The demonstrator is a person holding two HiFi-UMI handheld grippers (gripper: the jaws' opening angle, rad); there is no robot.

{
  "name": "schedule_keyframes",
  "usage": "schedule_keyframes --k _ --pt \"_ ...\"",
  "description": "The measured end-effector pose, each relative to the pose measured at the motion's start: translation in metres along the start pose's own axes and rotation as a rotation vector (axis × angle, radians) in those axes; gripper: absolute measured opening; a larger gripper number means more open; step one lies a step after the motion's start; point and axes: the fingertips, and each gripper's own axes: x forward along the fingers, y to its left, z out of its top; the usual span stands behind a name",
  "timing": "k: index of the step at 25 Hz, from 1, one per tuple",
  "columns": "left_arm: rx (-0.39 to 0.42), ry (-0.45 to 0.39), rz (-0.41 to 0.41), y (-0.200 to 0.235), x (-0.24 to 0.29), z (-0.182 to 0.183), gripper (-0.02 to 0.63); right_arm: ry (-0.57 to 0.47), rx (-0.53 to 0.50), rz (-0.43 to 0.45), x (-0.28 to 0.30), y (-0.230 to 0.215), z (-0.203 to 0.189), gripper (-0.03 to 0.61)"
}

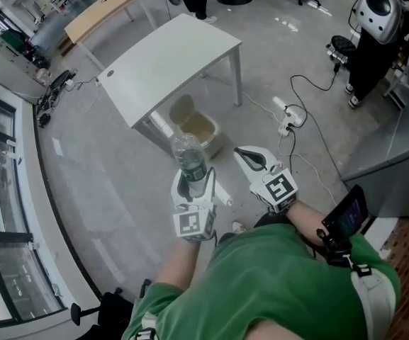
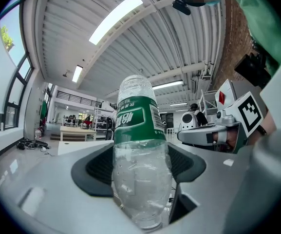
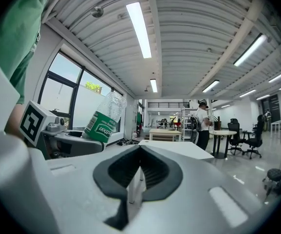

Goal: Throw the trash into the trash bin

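A clear, empty plastic bottle with a green label stands upright in my left gripper, whose jaws are shut on its lower body. In the left gripper view the bottle fills the middle, held between the dark pads of the left gripper. My right gripper hangs just right of it, shut and holding nothing; the right gripper shows only a thin slit between its pads. The right gripper view shows the bottle to the left. A beige open trash bin sits on the floor ahead, beside the white table.
The white table stands over the bin's far side. Cables and a power strip lie on the floor to the right. A white-and-black robot stands at far right, a wooden table at the back. A person stands in the distance.
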Motion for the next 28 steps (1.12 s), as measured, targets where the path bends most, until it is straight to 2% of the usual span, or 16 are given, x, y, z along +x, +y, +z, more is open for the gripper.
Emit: schedule_keyframes --k 7,10,16,22,28 --pt "-0.009 0.039 0.125 0.010 0.043 0.002 0.333 -0.032 0.004 0.111 0.037 -0.041 -0.004 0.003" --pt "0.000 0.044 0.152 0.004 0.063 -0.001 0.333 -0.035 0.010 0.149 0.047 -0.064 -0.007 0.003" --pt "0.001 0.077 0.240 -0.011 0.120 -0.006 0.333 -0.010 0.033 0.237 0.073 -0.129 -0.019 0.003" --pt "-0.003 0.095 0.338 -0.016 0.129 -0.012 0.333 0.031 0.040 0.346 0.087 -0.135 -0.037 0.003" --pt "-0.040 0.127 0.392 -0.022 0.127 -0.023 0.333 0.077 0.042 0.397 0.095 -0.134 -0.049 0.003"
